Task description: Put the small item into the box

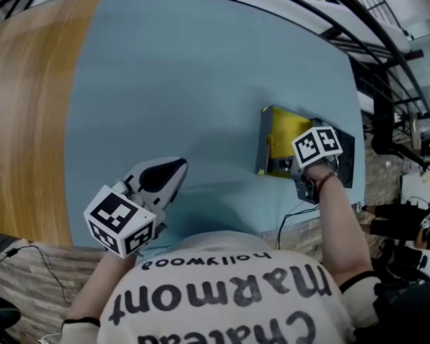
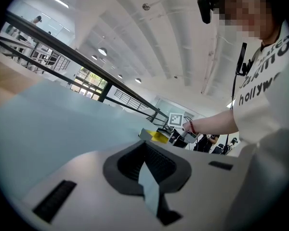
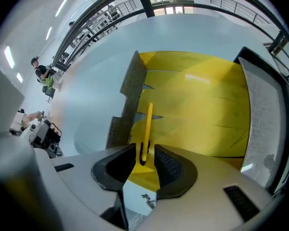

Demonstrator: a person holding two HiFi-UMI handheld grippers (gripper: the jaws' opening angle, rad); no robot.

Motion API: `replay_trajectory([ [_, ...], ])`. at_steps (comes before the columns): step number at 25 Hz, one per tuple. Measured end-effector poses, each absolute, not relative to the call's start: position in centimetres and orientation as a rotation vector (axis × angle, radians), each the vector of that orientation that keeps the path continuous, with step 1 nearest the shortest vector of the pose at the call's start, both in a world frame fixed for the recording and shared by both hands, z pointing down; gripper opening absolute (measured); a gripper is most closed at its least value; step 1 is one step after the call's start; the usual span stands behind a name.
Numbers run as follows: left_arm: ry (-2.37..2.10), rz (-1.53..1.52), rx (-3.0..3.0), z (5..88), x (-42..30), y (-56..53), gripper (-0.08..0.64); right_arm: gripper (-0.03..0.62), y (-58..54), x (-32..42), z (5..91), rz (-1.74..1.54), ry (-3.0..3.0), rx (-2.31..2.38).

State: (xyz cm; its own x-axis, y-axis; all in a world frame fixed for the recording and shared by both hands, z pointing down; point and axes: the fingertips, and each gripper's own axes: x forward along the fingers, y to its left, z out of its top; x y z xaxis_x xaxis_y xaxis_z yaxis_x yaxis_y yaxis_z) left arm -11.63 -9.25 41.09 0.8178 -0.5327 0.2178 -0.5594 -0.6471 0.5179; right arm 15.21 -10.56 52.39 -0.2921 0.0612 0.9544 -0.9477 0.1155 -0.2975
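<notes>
The box lies open at the table's right, with a yellow inside, a grey wall and a dark lid folded out to the right. My right gripper points down into it, and its marker cube hides the jaws in the head view. A thin yellow item stands on edge between the jaws, with a gap on each side, so the gripper is open. My left gripper rests near the table's front edge, far left of the box, shut and empty.
A light blue cover spans the table, with bare wood at the left. Cables hang off the front edge beside the box. Black railings and equipment stand beyond the right edge. A person stands far off.
</notes>
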Motion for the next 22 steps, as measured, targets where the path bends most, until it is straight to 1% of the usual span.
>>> replay_trajectory([
  [6,-0.845,0.077,2.425,39.8,-10.5,-7.8,0.002,0.135,-12.4,15.5,51.1,1.256,-1.621,1.066],
  [9,-0.859,0.085,2.447,38.5,-8.7,-6.2,0.002,0.101,-12.9,15.7,49.9,1.173,-1.772,1.198],
  [15,-0.917,0.084,2.466,34.7,-3.0,-3.0,0.002,0.081,-11.0,18.0,45.8,0.940,-2.019,1.301],
  [22,-0.941,0.083,2.469,33.7,3.2,1.5,0.002,0.064,-8.3,23.1,39.4,0.989,-2.326,1.454],
])
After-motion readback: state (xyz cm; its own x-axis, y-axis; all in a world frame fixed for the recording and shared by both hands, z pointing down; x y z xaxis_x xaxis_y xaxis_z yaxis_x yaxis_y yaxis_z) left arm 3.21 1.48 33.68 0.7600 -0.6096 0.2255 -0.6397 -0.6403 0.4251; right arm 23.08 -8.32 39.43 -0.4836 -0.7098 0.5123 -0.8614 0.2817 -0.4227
